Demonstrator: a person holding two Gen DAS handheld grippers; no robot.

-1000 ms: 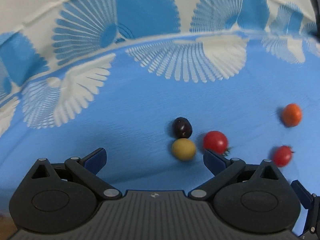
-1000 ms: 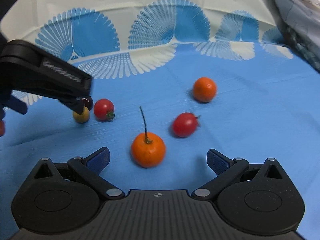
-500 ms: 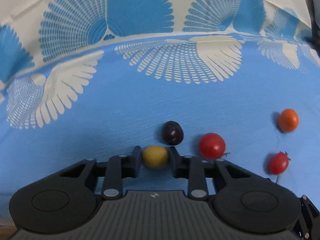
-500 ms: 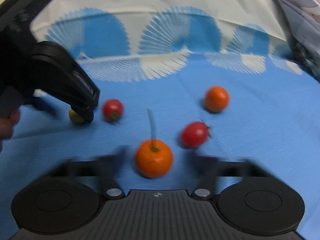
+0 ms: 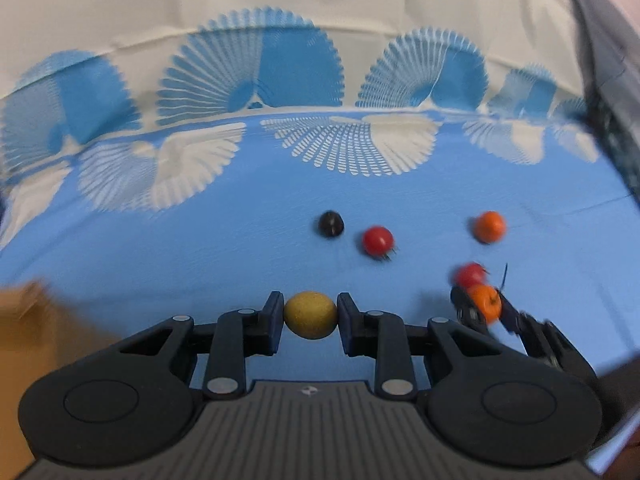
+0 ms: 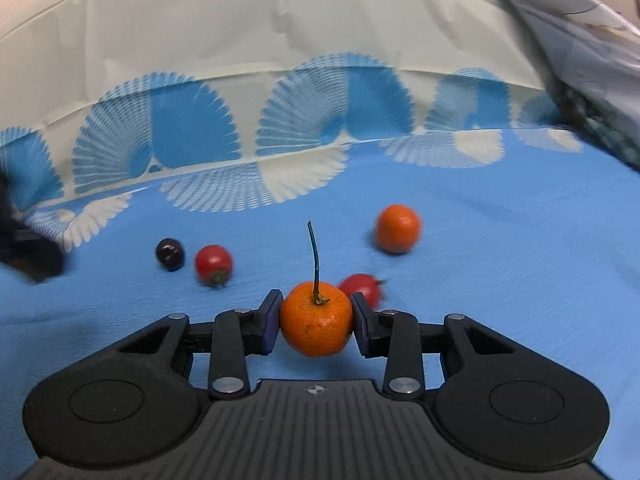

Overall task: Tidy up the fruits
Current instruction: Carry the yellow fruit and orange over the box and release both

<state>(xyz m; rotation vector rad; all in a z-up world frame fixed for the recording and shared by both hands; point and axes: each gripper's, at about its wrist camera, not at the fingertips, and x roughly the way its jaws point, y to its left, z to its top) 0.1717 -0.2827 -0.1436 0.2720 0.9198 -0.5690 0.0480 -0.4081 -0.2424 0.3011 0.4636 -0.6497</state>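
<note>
My left gripper [image 5: 310, 315] is shut on a small yellow fruit [image 5: 310, 315] and holds it above the blue cloth. My right gripper [image 6: 316, 322] is shut on an orange mandarin with a long stem [image 6: 316, 322]; it also shows in the left wrist view [image 5: 486, 303]. On the cloth lie a dark cherry [image 5: 331, 224] [image 6: 170, 253], a red tomato [image 5: 377, 240] [image 6: 213, 263], a second red tomato [image 5: 471, 274] [image 6: 362, 287] and a stemless orange mandarin [image 5: 489, 226] [image 6: 397, 229].
The blue cloth with white fan patterns [image 5: 200, 248] covers the surface. A brown box or board [image 5: 36, 336] shows blurred at the left in the left wrist view. Grey patterned fabric [image 6: 580, 52] lies at the far right.
Both grippers closed on their fruit. My left gripper has lifted and pulled back with the yellow fruit, away from the cherry. My right gripper closed on the stemmed mandarin and raised it.
</note>
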